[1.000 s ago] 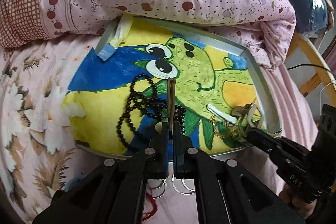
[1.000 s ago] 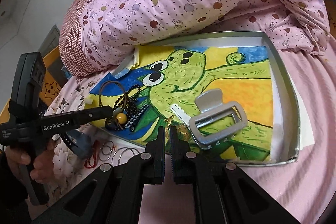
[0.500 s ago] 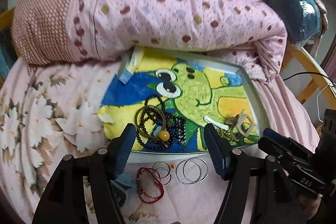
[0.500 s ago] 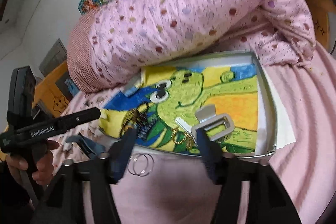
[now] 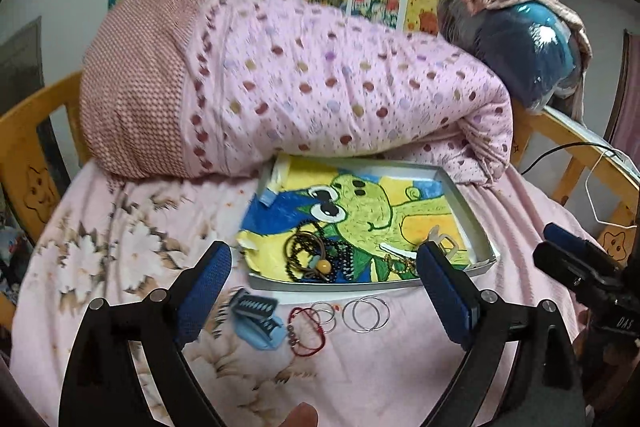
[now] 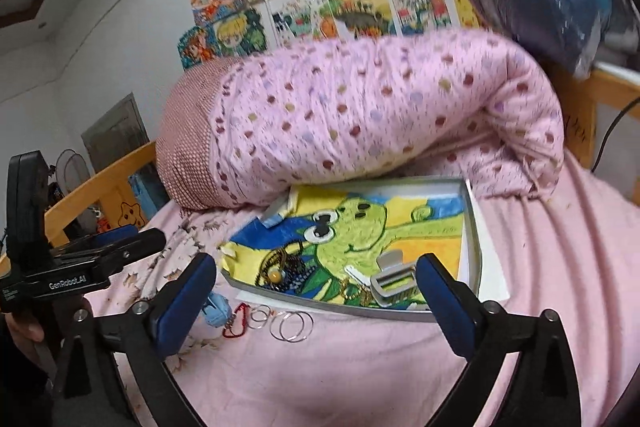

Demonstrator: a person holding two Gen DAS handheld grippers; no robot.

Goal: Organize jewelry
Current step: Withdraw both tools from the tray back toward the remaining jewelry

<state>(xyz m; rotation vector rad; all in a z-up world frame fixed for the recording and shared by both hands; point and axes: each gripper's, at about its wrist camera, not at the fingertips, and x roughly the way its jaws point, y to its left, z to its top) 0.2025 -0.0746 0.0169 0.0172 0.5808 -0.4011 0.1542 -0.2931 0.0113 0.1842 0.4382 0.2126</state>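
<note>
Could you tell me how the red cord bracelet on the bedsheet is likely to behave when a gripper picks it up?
The red cord bracelet lies in loose loops, so it will probably droop limply. It looks thin and light. Flat on the soft bedsheet, it may be hard to pinch cleanly.

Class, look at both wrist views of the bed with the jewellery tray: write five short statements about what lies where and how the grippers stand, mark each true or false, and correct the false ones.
1. The black bead necklace lies inside the shallow silver tray. True.
2. The pair of large silver hoop rings lies inside the tray. False: they lie on the pink bedsheet, in front of the tray.
3. The left gripper is open and holds nothing. True.
4. The right gripper is shut on the grey hair claw clip. False: it is open; the clip lies in the tray.
5. The light blue hair clip rests on the sheet beside the red cord bracelet. True.
</note>
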